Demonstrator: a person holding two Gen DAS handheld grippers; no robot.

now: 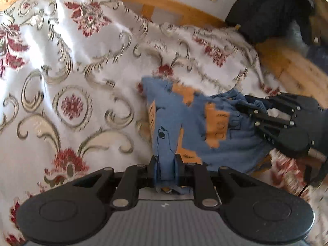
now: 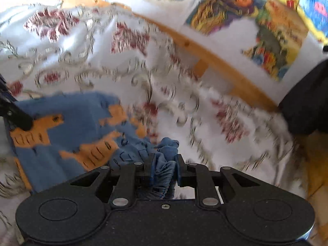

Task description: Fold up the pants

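Small blue pants (image 1: 180, 123) with orange patches hang bunched over a white bedspread (image 1: 71, 61) with a floral pattern. My left gripper (image 1: 165, 164) is shut on a fold of the blue cloth at its lower edge. In the left wrist view my right gripper (image 1: 249, 104) holds the gathered waistband at the right. In the right wrist view the pants (image 2: 78, 127) spread out to the left, and my right gripper (image 2: 163, 164) is shut on the elastic waistband. The left gripper's finger (image 2: 18, 116) shows at the far left edge, on an orange patch.
A wooden bed frame (image 1: 164, 2) runs along the back, with a white wall and colourful pictures (image 2: 246, 20) behind it. A dark bundle of cloth (image 1: 270, 10) lies at the back right corner. The bedspread (image 2: 205, 112) is rumpled on the right side.
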